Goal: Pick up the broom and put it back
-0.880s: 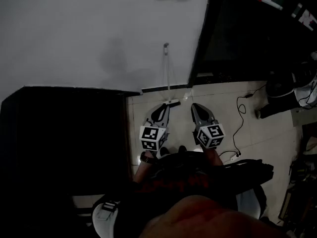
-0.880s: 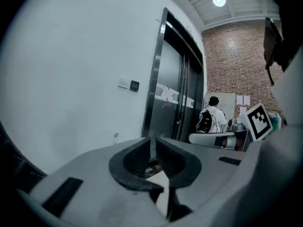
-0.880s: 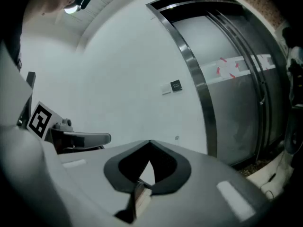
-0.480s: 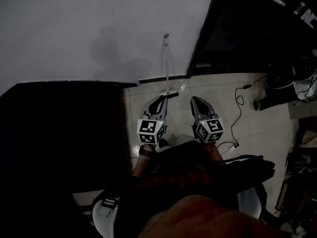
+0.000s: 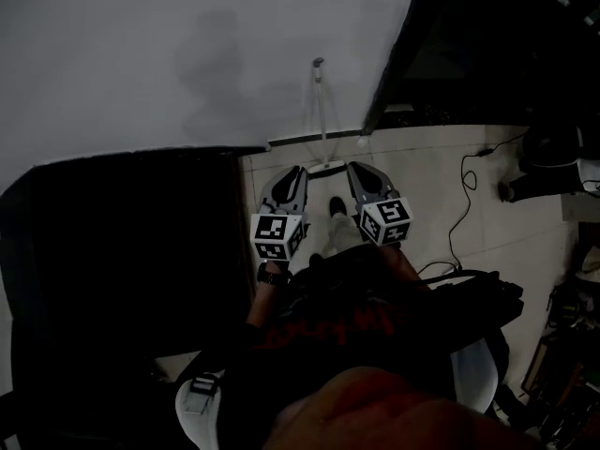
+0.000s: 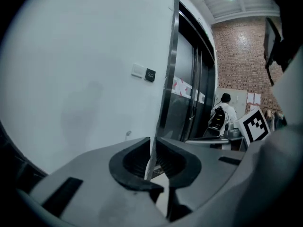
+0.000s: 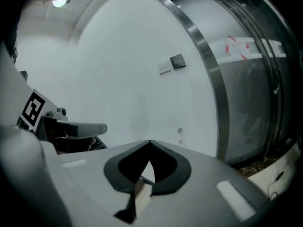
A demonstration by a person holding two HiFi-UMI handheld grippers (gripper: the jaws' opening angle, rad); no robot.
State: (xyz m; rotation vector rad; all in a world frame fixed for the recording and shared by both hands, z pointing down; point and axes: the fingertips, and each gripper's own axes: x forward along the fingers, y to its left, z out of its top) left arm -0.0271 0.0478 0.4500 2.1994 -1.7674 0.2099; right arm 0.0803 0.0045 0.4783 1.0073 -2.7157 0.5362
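The broom (image 5: 322, 111) stands upright against the white wall, a thin pale handle with its small head on the floor by the skirting. Its top end shows as a little knob in the left gripper view (image 6: 128, 134) and in the right gripper view (image 7: 180, 132). My left gripper (image 5: 298, 173) hangs just left of the broom's head and my right gripper (image 5: 355, 167) just right of it, both apart from it. Both point at the wall with jaws shut and nothing between them. A shoe tip (image 5: 337, 204) shows between the grippers.
A large dark cabinet (image 5: 122, 251) fills the left side. A dark glass door with a metal frame (image 5: 469, 45) stands to the right of the broom. A black cable (image 5: 459, 204) trails over the tiled floor at right. A person (image 6: 222, 112) stands far off.
Both grippers have moved forward toward the wall and closer together, now flanking the broom's head. The jaws have stayed shut.
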